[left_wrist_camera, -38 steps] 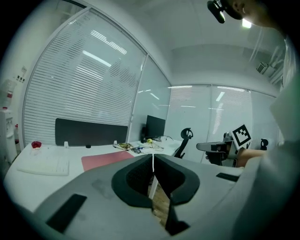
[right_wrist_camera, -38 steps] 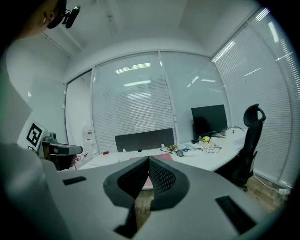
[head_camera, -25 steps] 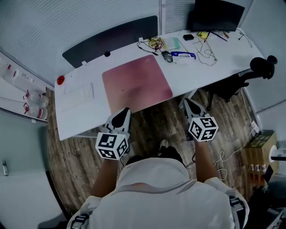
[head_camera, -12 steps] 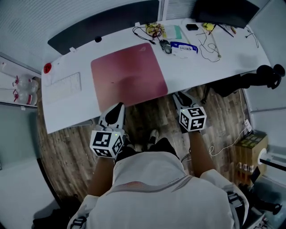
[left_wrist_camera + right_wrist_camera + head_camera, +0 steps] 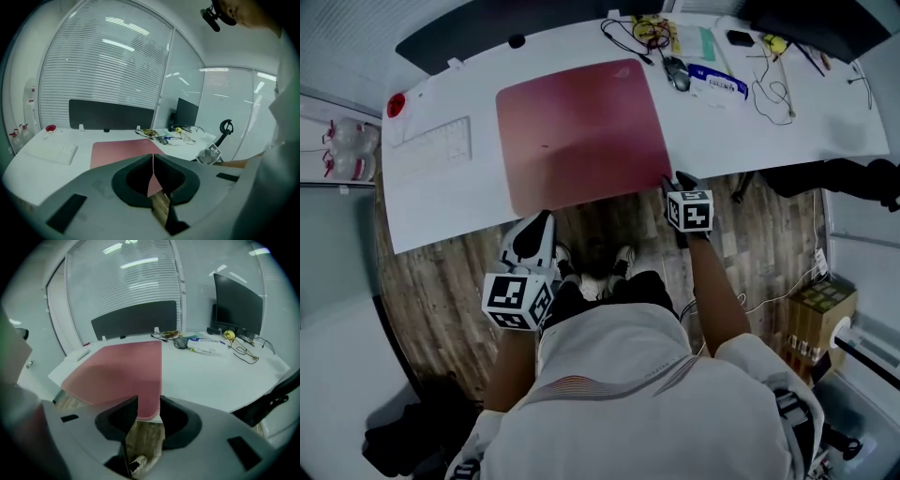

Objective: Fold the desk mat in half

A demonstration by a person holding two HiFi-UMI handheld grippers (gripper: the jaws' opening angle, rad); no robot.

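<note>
Our left gripper [image 5: 539, 221] hangs short of the tabletop [image 5: 825, 122], jaws together & empty; we'd open it onto the desk mat [image 5: 581, 131] corner just ahead. Right gripper [image 5: 673, 184] jaws are opening w/ the other near corner between them, unpinched. We'd clamp both, then lift evenly to the far edge.

Nothing legible anywhere; the left gripper [image 5: 540, 221] and right gripper [image 5: 675, 181] carry only black-and-white square markers [image 5: 518, 302] (patterns, not lettering).
</note>
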